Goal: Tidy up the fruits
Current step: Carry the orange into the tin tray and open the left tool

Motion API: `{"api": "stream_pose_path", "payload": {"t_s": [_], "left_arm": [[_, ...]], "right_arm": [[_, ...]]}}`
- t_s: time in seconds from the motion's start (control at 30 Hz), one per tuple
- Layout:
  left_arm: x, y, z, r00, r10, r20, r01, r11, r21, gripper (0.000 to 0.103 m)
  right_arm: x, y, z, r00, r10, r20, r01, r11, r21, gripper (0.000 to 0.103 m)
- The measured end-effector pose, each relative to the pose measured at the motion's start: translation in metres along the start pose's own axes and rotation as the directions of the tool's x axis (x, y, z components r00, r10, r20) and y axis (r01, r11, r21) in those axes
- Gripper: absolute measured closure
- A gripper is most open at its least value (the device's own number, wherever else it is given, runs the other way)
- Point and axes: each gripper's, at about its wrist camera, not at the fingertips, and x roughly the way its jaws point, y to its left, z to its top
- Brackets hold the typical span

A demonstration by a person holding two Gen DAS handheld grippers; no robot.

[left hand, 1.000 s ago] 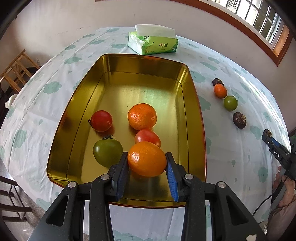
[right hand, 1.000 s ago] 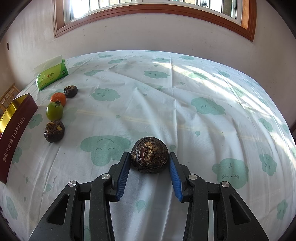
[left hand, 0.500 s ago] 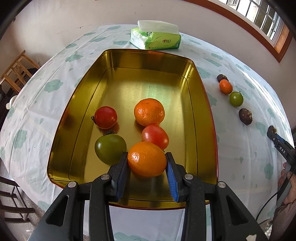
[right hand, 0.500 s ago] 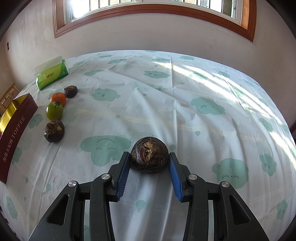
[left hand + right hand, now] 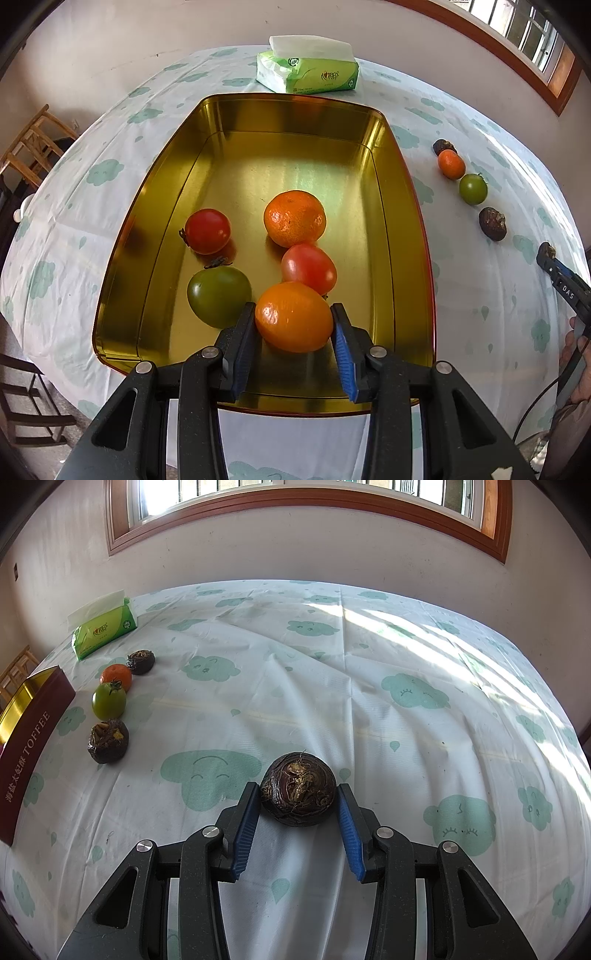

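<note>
**A:** Left wrist view. The left gripper (image 5: 294, 325) has its blue pads closed against both flanks of an orange mandarin (image 5: 293, 316), low over the near end of the gold tin (image 5: 402, 236). What does the placement call for?

**B:** The tin already holds a red tomato (image 5: 207, 231), a second mandarin (image 5: 294, 218), a pinkish-red tomato (image 5: 308, 268) and a green tomato (image 5: 218, 296). The held mandarin sits just in front of the pinkish-red one and just beside the green one — whether it touches either cannot be told. The likely step is release. It is best lowered until it rests on the tin floor, then freed by a slow, even widening of the jaws, so that it does not roll into its neighbours.

**A:** And the other claw?

**B:** Right wrist view. The right gripper (image 5: 298, 805) is narrowly set, pads pressed on either side of a dark, rough, rounded fruit (image 5: 298, 789) above the cloud-print tablecloth (image 5: 406, 709). Whether the fruit is lifted clear or resting on the cloth is not certain.

**A:** What remains outside the tin?

**B:** A row on the cloth just beside the tin's maroon wall: a dark fruit (image 5: 140, 661), a small mandarin (image 5: 116, 676), a green tomato on the cloth (image 5: 109, 700) and another dark fruit (image 5: 108, 740). A tissue pack (image 5: 103, 633) lies beyond — not part of the sorting. After release, the left claw should back out along its own axis, clear of the near rim.
</note>
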Motion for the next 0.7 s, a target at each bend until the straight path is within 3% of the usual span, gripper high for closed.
{"api": "stream_pose_path", "payload": {"t_s": [0.47, 0.7], "left_arm": [[0.0000, 0.0003, 0.0003, 1.000, -0.003, -0.002, 0.003, 1.000, -0.003, 0.066], [-0.0010, -0.0017, -0.0021, 1.000, -0.002, 0.000, 0.002, 1.000, 0.006, 0.060]], "right_arm": [[0.0001, 0.0005, 0.0001, 1.000, -0.001, 0.000, 0.001, 1.000, -0.001, 0.060], [0.0000, 0.0000, -0.0002, 1.000, -0.001, 0.000, 0.001, 1.000, -0.001, 0.060]]}}
